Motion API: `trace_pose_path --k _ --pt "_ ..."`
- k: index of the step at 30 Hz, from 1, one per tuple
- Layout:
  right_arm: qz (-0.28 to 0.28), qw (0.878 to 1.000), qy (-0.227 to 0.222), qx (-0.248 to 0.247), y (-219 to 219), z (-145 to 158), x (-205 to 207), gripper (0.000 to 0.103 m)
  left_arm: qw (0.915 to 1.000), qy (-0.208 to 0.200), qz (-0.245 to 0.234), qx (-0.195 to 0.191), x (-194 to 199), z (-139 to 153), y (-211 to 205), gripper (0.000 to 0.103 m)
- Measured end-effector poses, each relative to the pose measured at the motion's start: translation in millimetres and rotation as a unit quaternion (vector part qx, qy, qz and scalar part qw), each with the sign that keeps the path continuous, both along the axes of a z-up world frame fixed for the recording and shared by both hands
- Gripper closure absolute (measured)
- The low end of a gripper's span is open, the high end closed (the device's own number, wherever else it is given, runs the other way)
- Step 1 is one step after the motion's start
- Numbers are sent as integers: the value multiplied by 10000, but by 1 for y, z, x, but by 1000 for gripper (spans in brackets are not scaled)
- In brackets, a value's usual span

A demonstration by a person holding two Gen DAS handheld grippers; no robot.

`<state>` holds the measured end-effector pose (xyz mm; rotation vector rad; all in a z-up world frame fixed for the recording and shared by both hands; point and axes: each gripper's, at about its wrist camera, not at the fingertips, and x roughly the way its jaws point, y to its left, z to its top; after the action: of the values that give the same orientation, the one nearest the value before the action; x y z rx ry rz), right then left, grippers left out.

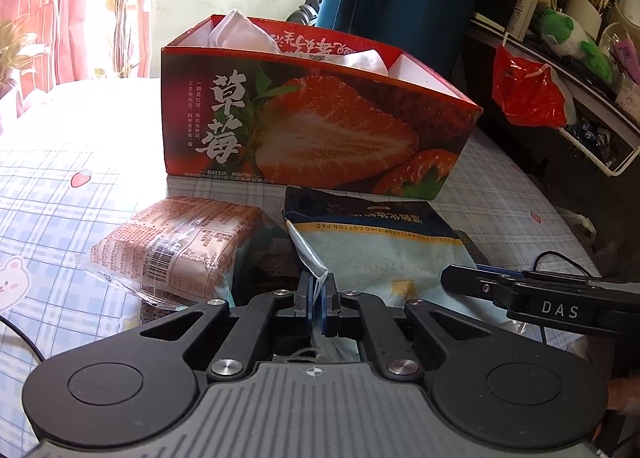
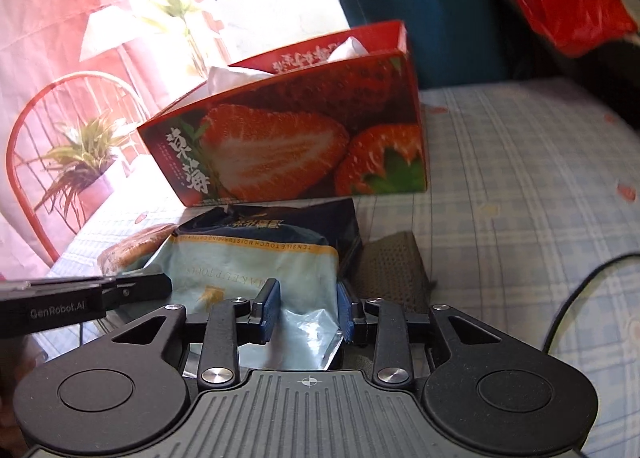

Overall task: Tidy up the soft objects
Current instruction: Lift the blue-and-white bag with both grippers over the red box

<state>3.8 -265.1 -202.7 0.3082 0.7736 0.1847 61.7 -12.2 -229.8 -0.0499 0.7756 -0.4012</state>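
Observation:
A pale blue cotton pad bag (image 1: 384, 250) lies in front of the red strawberry box (image 1: 304, 118) on the checked tablecloth. My left gripper (image 1: 318, 294) is shut on the bag's near left corner. My right gripper (image 2: 306, 310) is open, with its blue pads on either side of the bag's near edge (image 2: 264, 270). White cloth (image 1: 240, 32) sticks out of the box (image 2: 296, 138). A brown wrapped pack (image 1: 172, 246) lies left of the bag. An olive knit item (image 2: 390, 270) lies under the bag's right side.
The right gripper's body (image 1: 540, 298) reaches in from the right in the left wrist view. A red plastic bag (image 1: 528, 90) hangs on a white rack at the right. A red chair and a potted plant (image 2: 80, 162) stand beyond the table's left edge. A black cable (image 2: 580, 298) lies on the cloth.

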Motion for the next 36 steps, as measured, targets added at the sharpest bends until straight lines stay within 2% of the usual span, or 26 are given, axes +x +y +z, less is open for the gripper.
trace_pose_path --k 3,5,15,21,25,30,36 --pt "-103 9996 66 242 -6 -1 2 83 10000 -34 4 -8 -1 2 -1 98" --pt "-34 9999 -64 128 -3 6 -1 92 9999 -105 22 3 -1 5 -1 99" --pt "209 9936 -1061 -331 2 59 -5 93 9961 -876 -57 -50 -8 49 -5 99" --pt "320 9874 -1462 -515 0 91 4 93 9929 -1180 -142 -79 0 75 -9 99" --pt "367 9853 -1582 -523 -3 108 14 93 9934 -1112 -218 -181 13 86 -11 99" --pt "396 9869 -1503 -440 -10 117 26 93 9953 -865 -328 -294 30 89 -13 99" --pt "426 9863 -1534 -442 -13 123 40 93 9944 -959 -377 -242 48 95 -17 99"
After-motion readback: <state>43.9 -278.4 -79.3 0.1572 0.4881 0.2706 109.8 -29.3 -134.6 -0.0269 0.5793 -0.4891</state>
